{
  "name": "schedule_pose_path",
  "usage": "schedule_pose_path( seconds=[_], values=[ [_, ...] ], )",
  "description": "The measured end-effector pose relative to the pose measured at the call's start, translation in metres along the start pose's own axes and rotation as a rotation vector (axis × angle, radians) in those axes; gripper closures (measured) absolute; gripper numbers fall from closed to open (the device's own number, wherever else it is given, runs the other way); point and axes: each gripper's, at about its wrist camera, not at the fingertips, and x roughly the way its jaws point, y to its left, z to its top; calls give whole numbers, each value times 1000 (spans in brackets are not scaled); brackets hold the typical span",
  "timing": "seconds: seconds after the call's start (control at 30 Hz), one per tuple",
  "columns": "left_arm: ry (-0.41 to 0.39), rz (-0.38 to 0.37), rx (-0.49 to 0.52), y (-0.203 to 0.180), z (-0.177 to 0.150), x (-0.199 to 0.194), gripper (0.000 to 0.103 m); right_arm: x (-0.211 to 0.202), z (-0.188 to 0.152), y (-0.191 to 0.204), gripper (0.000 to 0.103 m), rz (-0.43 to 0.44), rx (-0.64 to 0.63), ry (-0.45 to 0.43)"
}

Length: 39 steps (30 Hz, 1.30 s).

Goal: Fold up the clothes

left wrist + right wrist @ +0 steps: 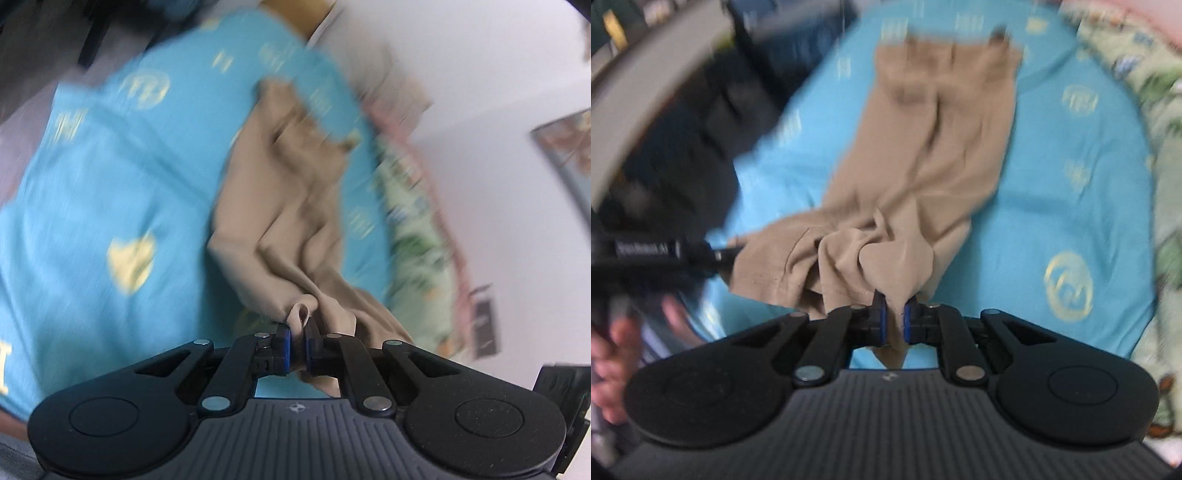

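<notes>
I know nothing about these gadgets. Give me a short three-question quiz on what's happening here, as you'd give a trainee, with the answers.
1. True or false: the left gripper is shut on the tan garment.
2. What does the right gripper pinch? A) a bunched bit of the tan garment near its stitched hem B) a corner of the blue sheet C) nothing
3. What lies directly under the garment?

Key
1. True: a fold of cloth pokes up between its pads.
2. A.
3. The blue sheet printed with pale yellow emblems; a floral cover lies along its far side.
</notes>
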Motion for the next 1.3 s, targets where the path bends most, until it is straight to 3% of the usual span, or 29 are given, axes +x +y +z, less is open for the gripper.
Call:
schedule_pose_path(
  seconds=[0.13,0.27,0.43,0.53,0.67,0.8,1.03,1.3],
  values=[
    [-113,-70,31,-50,19,-37,96,-63,28,5,91,32,25,-167],
    [-178,-93,60,-69,9,-69,97,-99,18,4,92,69,34,-248],
    [-152,-68,102,-45,-51,-105,97,-109,-38,7,92,92,9,-232],
    [-102,-38,93,-10,-97,-121,97,-109,-80,5,92,121,13,-189],
    [-59,-7,67,11,-109,-112,97,-98,-115,6,92,150,59,-131],
    [-60,32,81,-2,-72,-82,97,-82,-102,2,92,137,112,-124],
    [-120,123,154,-48,12,-11,96,-35,-22,-16,91,29,127,-214],
    [-198,255,266,-55,91,86,96,48,63,-47,91,-78,111,-284]
  ],
)
